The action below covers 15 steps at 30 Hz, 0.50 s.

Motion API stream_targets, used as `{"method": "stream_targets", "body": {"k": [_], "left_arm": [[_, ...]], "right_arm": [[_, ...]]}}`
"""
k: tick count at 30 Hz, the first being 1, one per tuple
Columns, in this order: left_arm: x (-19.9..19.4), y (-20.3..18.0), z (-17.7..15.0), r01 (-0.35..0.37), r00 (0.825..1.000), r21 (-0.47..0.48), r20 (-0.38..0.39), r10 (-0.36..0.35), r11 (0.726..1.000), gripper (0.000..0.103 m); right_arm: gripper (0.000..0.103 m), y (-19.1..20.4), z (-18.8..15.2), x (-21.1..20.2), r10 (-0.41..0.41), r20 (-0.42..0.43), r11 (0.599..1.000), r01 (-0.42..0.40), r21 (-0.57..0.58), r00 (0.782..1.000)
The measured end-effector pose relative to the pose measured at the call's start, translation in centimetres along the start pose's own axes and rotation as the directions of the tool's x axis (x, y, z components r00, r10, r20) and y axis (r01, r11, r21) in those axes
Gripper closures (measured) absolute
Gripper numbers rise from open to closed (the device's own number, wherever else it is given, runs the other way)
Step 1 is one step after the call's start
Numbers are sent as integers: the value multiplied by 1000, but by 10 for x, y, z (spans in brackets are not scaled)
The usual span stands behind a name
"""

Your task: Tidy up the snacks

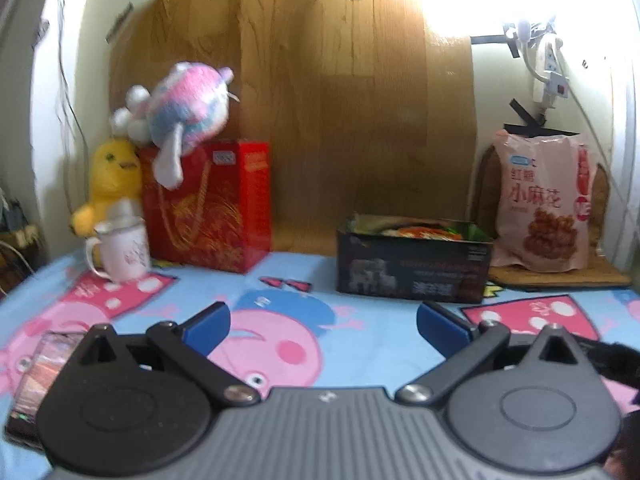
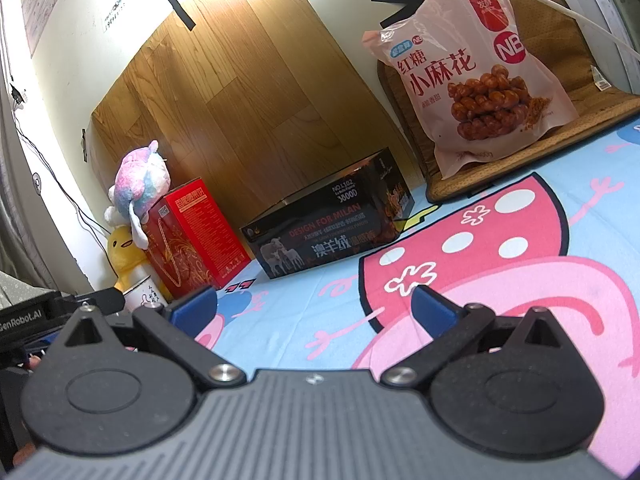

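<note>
**Both grippers empty over the cartoon sheet**

The blue cartoon-print sheet [image 1: 360,276] carries everything, with a wood-grain board [image 1: 320,92] standing along its back edge. At the back right corner, a pink snack bag [image 1: 540,200] leans upright on a brown woven mat [image 1: 560,276]. Just left of it sits a black open-topped box [image 1: 412,268] holding colourful packets. Toward the back left stands a red gift box [image 1: 212,208] with a pastel plush toy [image 1: 184,108] on top, a yellow plush chick [image 1: 108,184] beside it and a white mug [image 1: 120,252] in front. The left gripper [image 1: 322,326] and right gripper [image 2: 314,306] hang low over the sheet, fingers spread wide, holding nothing.
</note>
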<state>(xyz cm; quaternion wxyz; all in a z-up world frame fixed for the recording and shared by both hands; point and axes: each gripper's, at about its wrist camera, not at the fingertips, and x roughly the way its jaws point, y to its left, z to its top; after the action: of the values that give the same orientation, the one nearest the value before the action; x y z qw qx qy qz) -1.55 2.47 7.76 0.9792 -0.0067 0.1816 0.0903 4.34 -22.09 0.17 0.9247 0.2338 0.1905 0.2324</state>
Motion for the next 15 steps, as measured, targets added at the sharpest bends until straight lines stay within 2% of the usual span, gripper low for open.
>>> {"method": "stream_targets", "body": {"k": [2,9,13,15], "left_arm": [[-3,-1,-1,-26,999,16,19,26,1000,0],[9,0,1,-40,997,19,-72,42,999,0],[11,-3,-3,-82,994,32,-72,84,996,0],[13,-3,-3,-81,993,31,-84,83,996,0]], "right_arm": [[0,0,0,0,0,0,1000,0,1,1000],[0,0,1,0,0,0,1000,0,1,1000],[0,0,1,0,0,0,1000,0,3,1000],[0,0,1,0,0,0,1000,0,3,1000]]}}
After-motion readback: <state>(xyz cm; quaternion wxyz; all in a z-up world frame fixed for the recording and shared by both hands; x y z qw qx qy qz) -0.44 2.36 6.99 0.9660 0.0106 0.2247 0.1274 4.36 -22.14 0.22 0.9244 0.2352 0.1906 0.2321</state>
